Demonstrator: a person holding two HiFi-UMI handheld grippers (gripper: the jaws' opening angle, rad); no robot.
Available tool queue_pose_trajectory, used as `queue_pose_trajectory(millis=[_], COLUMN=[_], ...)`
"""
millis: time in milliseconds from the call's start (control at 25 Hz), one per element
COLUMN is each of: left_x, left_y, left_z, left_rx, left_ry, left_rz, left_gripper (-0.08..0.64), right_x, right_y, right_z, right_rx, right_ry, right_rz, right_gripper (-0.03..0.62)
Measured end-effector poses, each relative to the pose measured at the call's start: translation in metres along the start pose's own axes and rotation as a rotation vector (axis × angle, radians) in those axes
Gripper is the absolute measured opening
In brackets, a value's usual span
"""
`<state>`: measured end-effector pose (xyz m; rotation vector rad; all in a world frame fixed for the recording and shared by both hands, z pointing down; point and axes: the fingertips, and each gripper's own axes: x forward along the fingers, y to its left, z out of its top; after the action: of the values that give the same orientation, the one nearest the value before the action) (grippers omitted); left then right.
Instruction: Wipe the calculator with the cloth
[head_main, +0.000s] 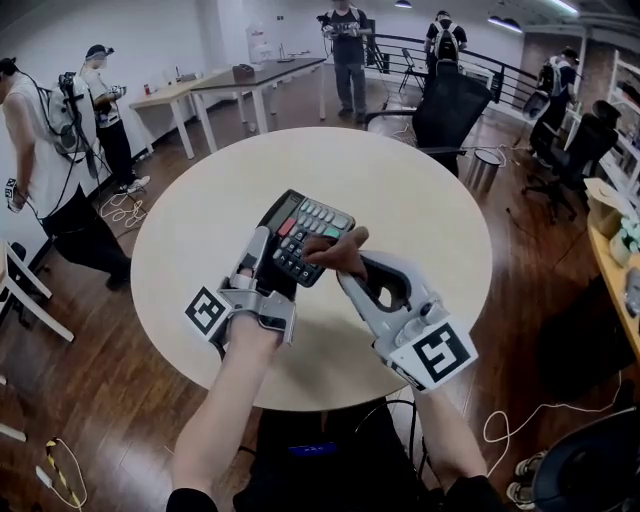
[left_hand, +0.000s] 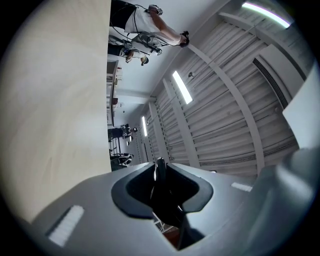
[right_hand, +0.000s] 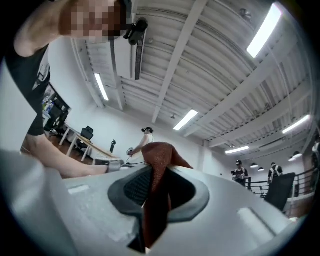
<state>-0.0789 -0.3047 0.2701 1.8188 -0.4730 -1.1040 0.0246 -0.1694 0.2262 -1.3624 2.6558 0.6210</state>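
Two sets of tongs, and both are clenched. My left tongs (head_main: 258, 262) pinch the near left edge of the calculator (head_main: 305, 232). In their own view it shows as a thin dark slab, edge-on between the jaws. My right tongs (right_hand: 156, 192) clamp the reddish-brown cloth (right_hand: 159, 156), which bunches out past the jaw tips. Just ahead of those tips the cloth lies on the calculator's keys, at the near right part of the keypad, with the left tongs close by on the other side. Under both tongs spreads the round pale table (head_main: 420, 200). Beyond the table's far edge, ahead and to the right of the tongs, stands a black office chair (head_main: 450, 105). Several people (head_main: 348, 50) stand farther off around the room.
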Motion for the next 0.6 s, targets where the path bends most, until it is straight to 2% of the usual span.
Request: queue_pose_trajectory(millis=[120, 200, 240, 280, 320, 400, 440, 520, 600], left_x=[0.000, 0.001, 0.002, 0.003, 0.004, 0.002, 0.000, -0.005, -0.003], left_y=[0.004, 0.010, 0.014, 0.020, 0.027, 0.041, 0.048, 0.061, 0.072], left_z=[0.003, 0.007, 0.008, 0.008, 0.004, -0.013, -0.024, -0.039, -0.045], left_rx=[0.026, 0.063, 0.087, 0.109, 0.125, 0.159, 0.186, 0.254, 0.300], left_ry=[-0.004, 0.015, 0.047, 0.105, 0.191, 0.418, 0.535, 0.729, 0.863], left_rz=[0.016, 0.026, 0.038, 0.057, 0.082, 0.136, 0.157, 0.177, 0.171], left_gripper=[0.078, 0.078, 0.078, 0.078, 0.078, 0.078, 0.078, 0.080, 0.080], right_x=[-0.002, -0.008, -0.010, -0.012, -0.014, -0.021, -0.027, -0.037, -0.044], right_y=[0.059, 0.092, 0.098, 0.096, 0.088, 0.057, 0.037, -0.006, -0.044], right_z=[-0.020, -0.036, -0.038, -0.035, -0.031, -0.028, -0.033, -0.052, -0.076], right_rx=[-0.008, -0.085, -0.114, -0.109, -0.055, 0.105, 0.139, 0.146, 0.193], right_ry=[0.091, 0.179, 0.191, 0.178, 0.155, 0.142, 0.162, 0.221, 0.306], right_rz=[0.221, 0.366, 0.400, 0.402, 0.372, 0.263, 0.214, 0.126, 0.031], right_gripper=[0.067, 0.067, 0.067, 0.067, 0.067, 0.067, 0.067, 0.067, 0.067])
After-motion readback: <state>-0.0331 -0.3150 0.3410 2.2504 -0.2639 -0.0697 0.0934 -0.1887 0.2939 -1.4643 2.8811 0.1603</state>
